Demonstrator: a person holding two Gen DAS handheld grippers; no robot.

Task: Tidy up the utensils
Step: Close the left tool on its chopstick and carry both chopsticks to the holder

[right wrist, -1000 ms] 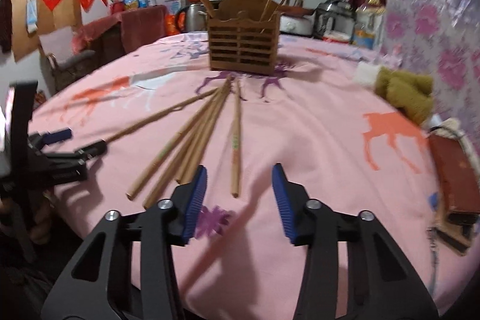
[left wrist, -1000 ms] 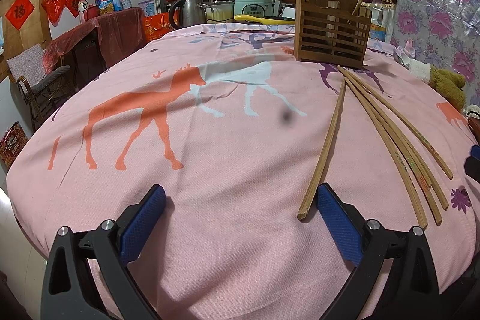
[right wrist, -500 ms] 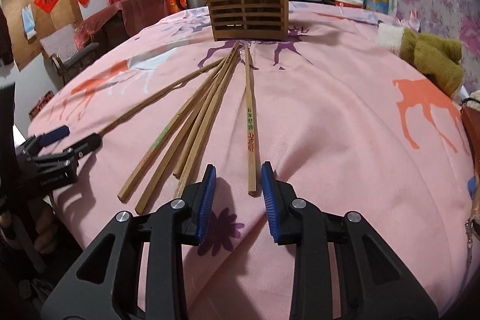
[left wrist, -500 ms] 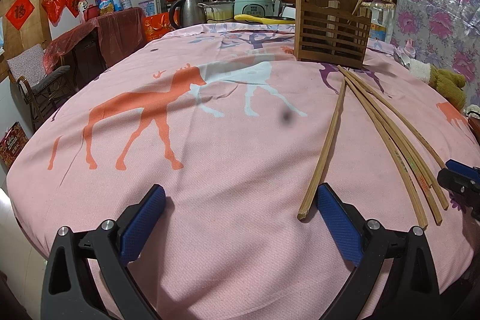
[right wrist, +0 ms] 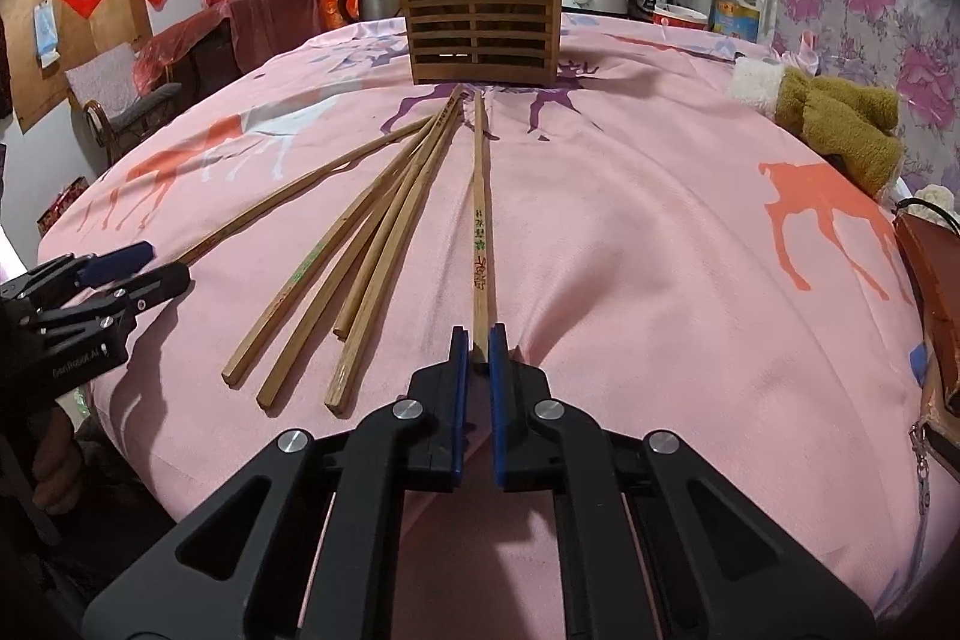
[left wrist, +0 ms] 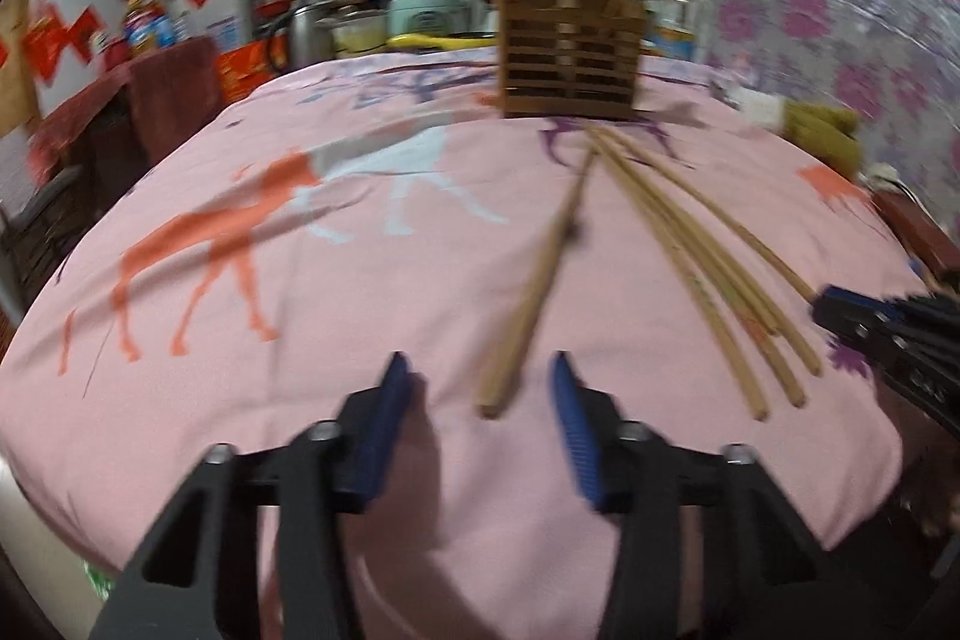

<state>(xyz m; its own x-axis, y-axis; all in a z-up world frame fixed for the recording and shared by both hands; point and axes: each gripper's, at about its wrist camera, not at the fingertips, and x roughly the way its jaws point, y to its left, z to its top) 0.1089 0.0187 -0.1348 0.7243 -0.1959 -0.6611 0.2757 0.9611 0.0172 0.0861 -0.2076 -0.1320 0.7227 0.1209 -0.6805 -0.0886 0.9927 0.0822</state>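
1. chopsticks lie loose on a pink cloth (right wrist: 630, 232) printed with deer, fanned out from a wooden slatted holder (right wrist: 483, 34) that stands upright at the far side of the table; more sticks stand inside the holder.
2. right gripper (right wrist: 478, 346): the two blue pads are drawn nearly together and pinch the near end of one printed chopstick (right wrist: 480, 232), the rightmost of the fan. that stick runs straight ahead from the jaws toward the holder, its far tip close to the holder's base, and still lies along the cloth.
3. just to the left of the held stick, a bundle of four chopsticks (right wrist: 360, 280) lies untouched, their near ends spread apart and their far ends converging near the holder.
4. left gripper (left wrist: 480, 388): the view is blurred by motion. the jaws are closing, about a third open, and a single chopstick (left wrist: 540, 280) lies with its near end between the blue pads, nearer the right pad. the pads do not appear to touch it yet.
5. this single chopstick is the leftmost of the fan, set apart from the bundle, and angles away from the left gripper toward the holder.
6. in the left wrist view the right gripper's tip shows at the right edge, past the bundle; in the right wrist view the left gripper sits at the left edge, at the near end of its stick.
7. a brown plush toy (right wrist: 840, 124) rests on the cloth to the right, well apart from the chopsticks.
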